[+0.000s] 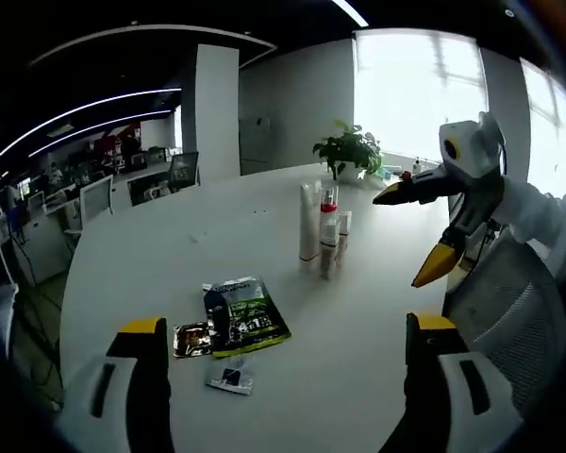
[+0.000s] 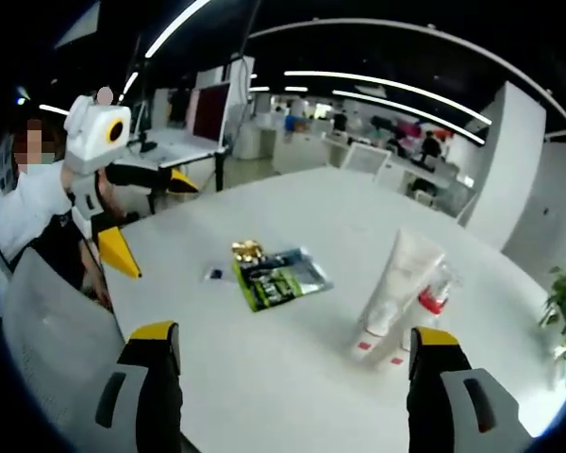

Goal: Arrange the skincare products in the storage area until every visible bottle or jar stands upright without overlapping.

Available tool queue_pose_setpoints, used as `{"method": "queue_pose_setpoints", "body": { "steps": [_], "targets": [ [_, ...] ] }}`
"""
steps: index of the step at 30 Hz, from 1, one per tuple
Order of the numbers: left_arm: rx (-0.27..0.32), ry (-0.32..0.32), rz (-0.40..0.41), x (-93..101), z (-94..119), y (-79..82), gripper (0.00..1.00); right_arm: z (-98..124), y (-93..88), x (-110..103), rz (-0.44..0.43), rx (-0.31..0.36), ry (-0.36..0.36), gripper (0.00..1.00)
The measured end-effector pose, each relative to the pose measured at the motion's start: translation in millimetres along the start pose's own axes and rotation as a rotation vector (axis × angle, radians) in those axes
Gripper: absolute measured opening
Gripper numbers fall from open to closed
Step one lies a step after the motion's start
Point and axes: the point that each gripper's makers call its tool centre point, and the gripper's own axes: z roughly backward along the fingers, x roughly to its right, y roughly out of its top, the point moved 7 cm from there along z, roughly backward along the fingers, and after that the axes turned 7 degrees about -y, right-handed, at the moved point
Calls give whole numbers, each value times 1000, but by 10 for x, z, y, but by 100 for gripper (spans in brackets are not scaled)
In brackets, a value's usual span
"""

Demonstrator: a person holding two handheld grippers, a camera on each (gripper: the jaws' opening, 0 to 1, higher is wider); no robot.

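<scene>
Left gripper view: a group of bottles (image 1: 323, 231) is seen standing on the white tabletop (image 1: 151, 255), at about one o'clock from the left tongs (image 1: 288, 363). A tall white tube (image 1: 308, 222) is at the front of the group, with a bottle with a red cap (image 1: 329, 226) just beside it. All seem upright here, with their long sides pointing up. A green packet (image 1: 247, 313) and small flat packets (image 1: 192, 338) are laid flat, nearer the left tongs, at about eleven o'clock.

The left tongs are spread wide and nothing is held. The right tongs (image 1: 420, 236) are seen at three o'clock, also spread and empty.

In the right gripper view, the tube (image 2: 396, 283) is seen at about one o'clock from the right tongs (image 2: 292, 363), and it looks tilted, though that may be the lens. The right tongs are judged nearer to the bottles, so the first reach would best be made with them.
</scene>
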Motion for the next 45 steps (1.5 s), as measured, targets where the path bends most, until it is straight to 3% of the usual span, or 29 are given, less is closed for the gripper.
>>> {"method": "queue_pose_setpoints", "body": {
  "steps": [10, 30, 33, 40, 45],
  "targets": [
    [-3, 4, 8, -163, -7, -121, 99, -211, 21, -117, 7, -23, 31, 92],
    [-10, 18, 18, -326, -71, -170, 99, -635, 1, -132, -23, -53, 62, 79],
    [-12, 20, 18, -348, -78, -187, 99, -693, -12, -146, -45, -57, 77, 72],
    [-11, 25, 25, -386, -69, -200, 99, -827, -67, -213, -61, -88, 109, 66],
    [-6, 24, 31, -399, -76, -212, 99, -915, -104, -253, -61, -110, 127, 70]
  ]
}}
